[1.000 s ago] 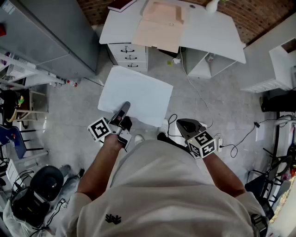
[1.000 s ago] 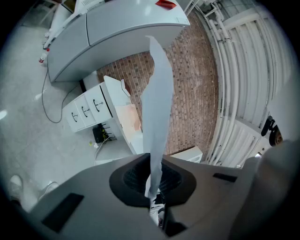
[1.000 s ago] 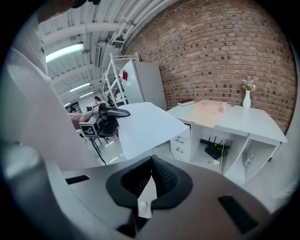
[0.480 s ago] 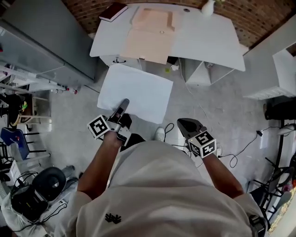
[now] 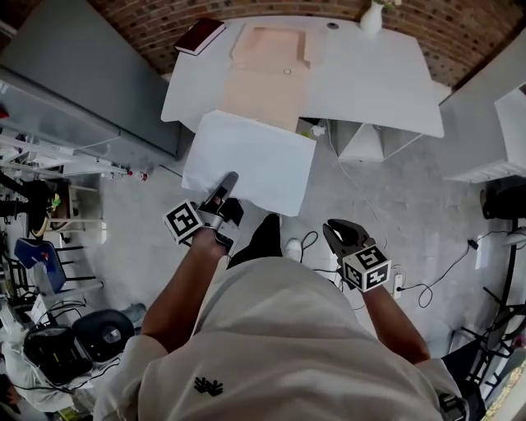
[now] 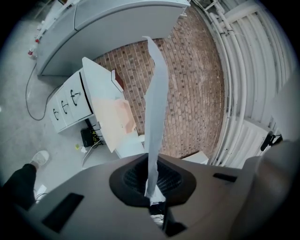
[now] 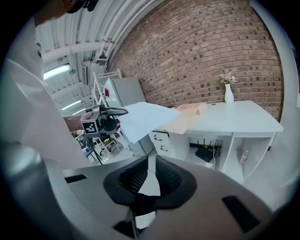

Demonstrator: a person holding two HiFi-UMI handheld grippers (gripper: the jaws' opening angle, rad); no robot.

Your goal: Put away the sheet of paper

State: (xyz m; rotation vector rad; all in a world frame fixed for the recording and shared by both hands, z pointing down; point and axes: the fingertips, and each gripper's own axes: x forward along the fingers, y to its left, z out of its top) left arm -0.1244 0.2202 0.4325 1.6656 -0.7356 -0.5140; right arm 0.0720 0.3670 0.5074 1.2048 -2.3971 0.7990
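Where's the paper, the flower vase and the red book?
sheet of paper (image 5: 255, 160), head view, its middle
vase (image 7: 228, 95), right gripper view, its white body
red book (image 5: 200, 35), head view, its cover

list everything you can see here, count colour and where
sheet of paper: one, white, held flat above the floor
desk: one, white, against the brick wall
card folder: one, pale peach, lying open on the desk
book: one, dark red, on a far corner of the desk
vase: one, white, at the back of the desk
cabinet: one, grey, beside the desk on the book's side
cables: several, black, on the floor
left tongs: one, black, shut on the sheet's near edge
right tongs: one, black, closed, nothing between them
shirt: one, white, on the person
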